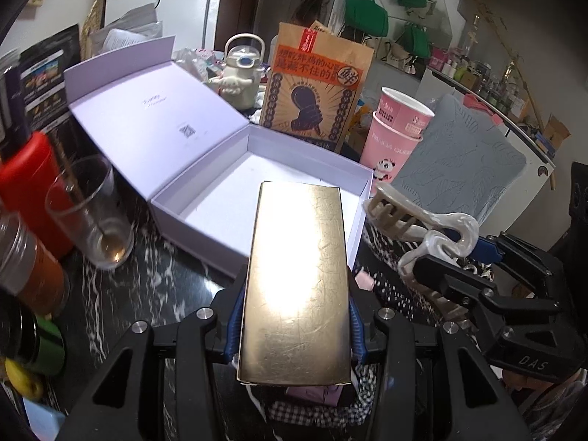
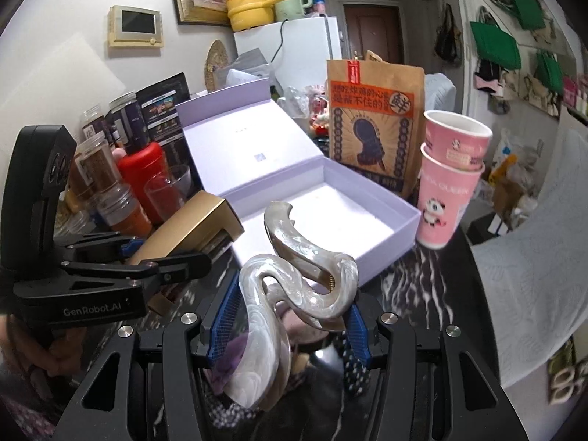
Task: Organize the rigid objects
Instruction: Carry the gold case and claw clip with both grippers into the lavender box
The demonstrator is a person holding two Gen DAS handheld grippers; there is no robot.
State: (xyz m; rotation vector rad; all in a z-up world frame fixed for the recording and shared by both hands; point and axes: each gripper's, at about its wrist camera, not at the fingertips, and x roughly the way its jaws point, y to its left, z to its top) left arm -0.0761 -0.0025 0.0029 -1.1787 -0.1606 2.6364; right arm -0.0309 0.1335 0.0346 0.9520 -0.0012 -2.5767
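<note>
The left gripper [image 1: 294, 327] clasps a gold box [image 1: 297, 279]; the right gripper [image 2: 286, 327] clasps a pearly hair claw [image 2: 294, 275]. Ahead of both, the open lavender box [image 1: 205, 198] looks empty, so packing seems barely begun.

Gold box [image 1: 297, 279], pearly swirled hair clip [image 2: 294, 294], lilac gift box [image 1: 257, 183], 2 pink panda cups [image 2: 448, 183].

Open lavender box [image 1: 205, 198] bare inside; raised lid [image 1: 154, 110] left, pink cups [image 1: 395, 136] right, paper bag [image 1: 316, 84] behind.

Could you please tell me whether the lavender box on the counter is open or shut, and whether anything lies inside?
Open: the lavender box has its lid folded back, and the visible floor looks bare.
</note>
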